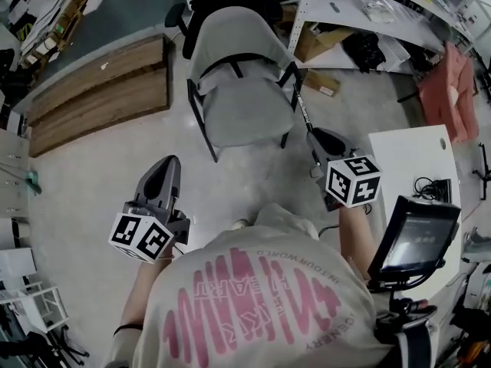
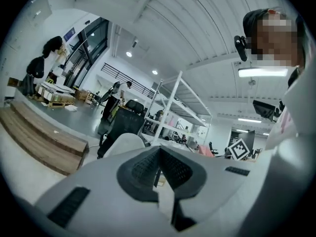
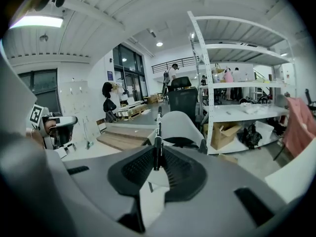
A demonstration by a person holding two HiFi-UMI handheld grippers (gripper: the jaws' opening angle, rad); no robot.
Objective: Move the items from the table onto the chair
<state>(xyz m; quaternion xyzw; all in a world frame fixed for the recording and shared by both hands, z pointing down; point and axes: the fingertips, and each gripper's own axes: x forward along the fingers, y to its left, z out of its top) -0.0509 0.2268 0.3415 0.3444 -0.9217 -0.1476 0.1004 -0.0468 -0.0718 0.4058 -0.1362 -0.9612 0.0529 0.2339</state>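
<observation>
At the far left of the head view a low wooden platform lies on the grey floor. Nearer the person, the left tongs are held out level over the floor. In the left gripper view their dark ribbed pads meet along one line, so the left tongs are closed, with nothing between them.

Ahead of the person and between the two tools stands the grey chair on its dark frame, with its seat facing the person. In the left gripper view only its pale back shows, above the tool's body.

Just right of the chair, a slim black pen sticks out from the right tongs and slants towards the chair's right armrest, ending close beside it. In the right gripper view the right tongs are almost closed and pinch the pen near its lower end. The pen stands upright between the pads, in line with the chair behind it.

To the right, a white tabletop carries a coil of dark cable near its edge. Below it in the picture, a small dark screen sits on a mount beside the person. A white shelf rack runs along the top right, with a pink cloth hanging near it.
</observation>
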